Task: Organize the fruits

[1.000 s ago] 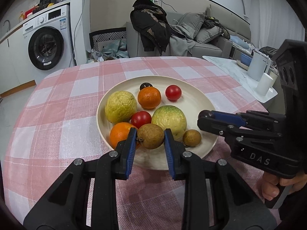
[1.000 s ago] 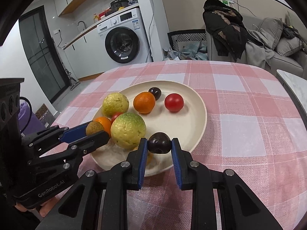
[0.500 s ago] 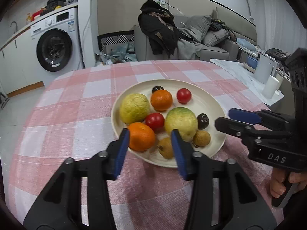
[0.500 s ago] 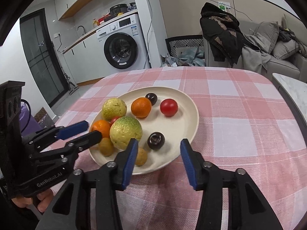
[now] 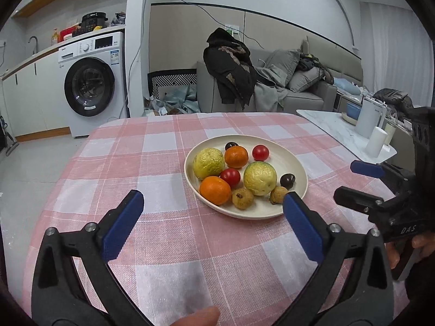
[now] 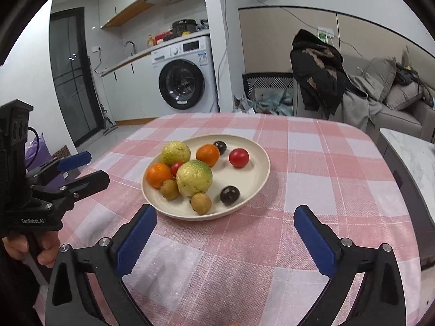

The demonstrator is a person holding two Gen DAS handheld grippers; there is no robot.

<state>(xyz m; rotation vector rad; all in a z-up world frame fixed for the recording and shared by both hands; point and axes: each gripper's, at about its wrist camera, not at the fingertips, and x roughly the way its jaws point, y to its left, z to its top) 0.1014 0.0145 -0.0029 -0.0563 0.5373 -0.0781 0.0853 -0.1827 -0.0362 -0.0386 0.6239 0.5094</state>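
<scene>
The left gripper (image 5: pixel 210 203) had its jaws wide apart and held nothing. The right gripper (image 6: pixel 225 214) was the same, jaws wide apart. Both hung over bare checked cloth (image 5: pixel 168 244) near the front of the bench, with room on each side. Just past them sat a smooth round cream plate (image 6: pixel 261 174). All the fruit lay on it: two bumpy yellow-green fruits (image 5: pixel 260 174), two oranges (image 5: pixel 215 190), two shiny red tomatoes (image 5: pixel 260 152), two small brown fruits (image 5: pixel 242 198) and two dark plums (image 6: pixel 229 195).
</scene>
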